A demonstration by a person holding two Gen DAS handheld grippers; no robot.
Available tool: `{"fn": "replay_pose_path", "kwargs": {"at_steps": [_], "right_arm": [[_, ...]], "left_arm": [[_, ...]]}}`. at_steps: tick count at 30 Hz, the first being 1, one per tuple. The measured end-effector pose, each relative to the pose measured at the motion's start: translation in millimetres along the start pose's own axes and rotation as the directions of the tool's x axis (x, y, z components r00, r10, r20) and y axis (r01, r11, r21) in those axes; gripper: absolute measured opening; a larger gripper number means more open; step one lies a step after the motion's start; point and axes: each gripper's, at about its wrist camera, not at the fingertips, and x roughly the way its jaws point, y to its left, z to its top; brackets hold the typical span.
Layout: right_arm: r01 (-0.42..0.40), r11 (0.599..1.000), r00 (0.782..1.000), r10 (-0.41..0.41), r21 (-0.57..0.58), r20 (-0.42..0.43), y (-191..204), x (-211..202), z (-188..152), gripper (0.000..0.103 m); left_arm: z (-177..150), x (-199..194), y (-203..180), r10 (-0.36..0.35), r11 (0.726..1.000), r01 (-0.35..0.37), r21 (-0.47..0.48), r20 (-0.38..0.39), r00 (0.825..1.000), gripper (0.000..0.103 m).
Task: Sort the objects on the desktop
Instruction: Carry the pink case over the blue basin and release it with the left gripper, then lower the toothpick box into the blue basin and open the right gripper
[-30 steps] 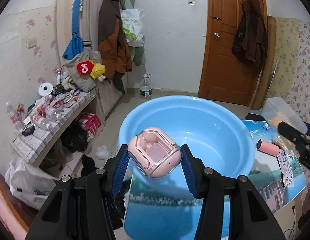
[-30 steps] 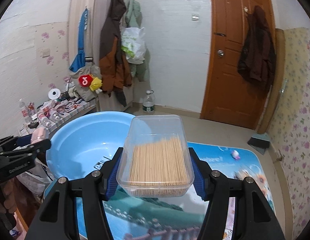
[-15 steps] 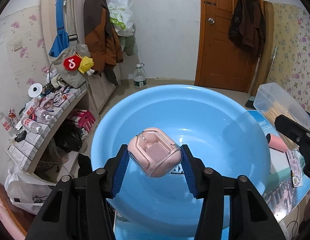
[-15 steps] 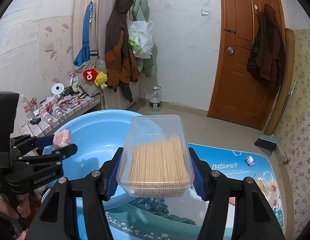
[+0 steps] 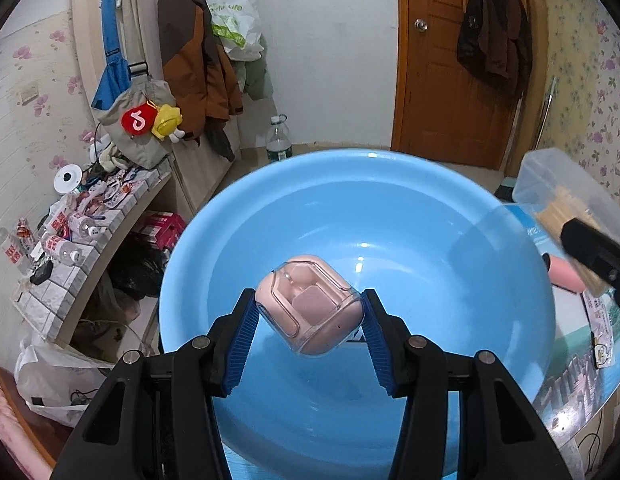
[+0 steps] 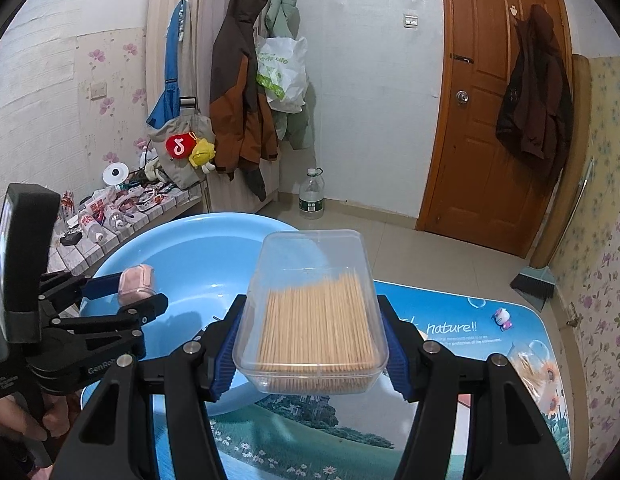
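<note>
My left gripper point(image 5: 307, 312) is shut on a pink earbud case point(image 5: 307, 304) with a clear shell and holds it above the inside of a blue plastic basin point(image 5: 410, 216). My right gripper point(image 6: 310, 340) is shut on a clear toothpick box point(image 6: 316, 312) full of wooden toothpicks, held above the table just right of the basin point(image 6: 197, 256). The left gripper and the case point(image 6: 135, 284) also show in the right wrist view, over the basin's left side. The toothpick box point(image 5: 566, 200) shows at the right edge of the left wrist view.
The basin stands on a table mat point(image 6: 462, 328) with a landscape print. A pink cylinder point(image 5: 562, 276) and a printed packet point(image 5: 600, 320) lie on the mat right of the basin. A cluttered shelf point(image 5: 69, 232) runs along the left wall.
My left gripper has carried the earbud case forward from the basin's near rim to over its middle. My right gripper has drifted left, closer to the basin, still holding the toothpick box.
</note>
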Motion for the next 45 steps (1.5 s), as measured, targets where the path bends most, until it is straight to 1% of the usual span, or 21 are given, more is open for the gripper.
{"fn": "replay_pose_path", "kwargs": {"at_steps": [5, 7, 10, 21, 24, 26, 28, 31, 34, 36, 42, 45], "right_arm": [[0.003, 1.000, 1.000, -0.003, -0.001, -0.003, 0, 0, -2, 0.062], [0.003, 1.000, 1.000, -0.003, -0.005, -0.008, -1, 0, -3, 0.062], [-0.001, 1.000, 1.000, 0.001, -0.011, -0.016, 0, 2, -4, 0.062], [-0.001, 1.000, 1.000, 0.001, -0.010, -0.018, -2, 1, -5, 0.062], [-0.001, 1.000, 1.000, 0.001, -0.009, -0.019, -2, 1, -4, 0.062], [0.000, 1.000, 1.000, 0.000, -0.012, -0.018, -2, 1, -3, 0.062], [0.002, 1.000, 1.000, -0.002, -0.012, -0.017, -2, 0, -4, 0.062], [0.004, 1.000, 1.000, -0.004, -0.012, -0.020, -2, 0, -6, 0.062], [-0.006, 1.000, 1.000, 0.006, -0.010, -0.027, 0, 0, -9, 0.062], [-0.021, 1.000, 0.999, 0.020, -0.018, -0.033, 4, 0, -11, 0.062], [-0.053, 0.997, 0.998, 0.051, -0.051, -0.039, 20, -1, -16, 0.062], [-0.070, 0.996, 0.996, 0.067, -0.050, -0.050, 24, 1, -17, 0.062]], "left_arm": [[-1, 7, -3, -0.003, 1.000, 0.004, 0.013, -0.038, 0.999, 0.050], [-2, 7, -5, 0.004, 1.000, -0.003, 0.021, -0.039, 0.999, 0.055], [-1, 6, -6, 0.002, 1.000, -0.001, 0.024, -0.042, 0.999, 0.059], [-2, 3, -3, 0.000, 1.000, 0.000, 0.006, -0.031, 1.000, 0.062], [-3, -3, -2, -0.010, 1.000, 0.010, 0.005, -0.013, 1.000, 0.067], [-4, -13, -2, -0.025, 1.000, 0.025, 0.005, 0.009, 1.000, 0.076], [-7, -23, -3, -0.035, 0.999, 0.035, 0.011, 0.036, 0.999, 0.088], [-11, -34, -3, -0.013, 1.000, 0.012, 0.016, 0.063, 0.998, 0.094], [-16, -46, 2, -0.008, 1.000, 0.008, -0.008, 0.069, 0.998, 0.100], [-19, -52, 5, -0.005, 1.000, 0.006, -0.018, 0.076, 0.997, 0.102], [-23, -67, 13, 0.000, 0.999, 0.003, -0.033, 0.097, 0.995, 0.103], [-26, -70, 18, 0.022, 0.998, -0.016, -0.057, 0.101, 0.995, 0.103]]}}
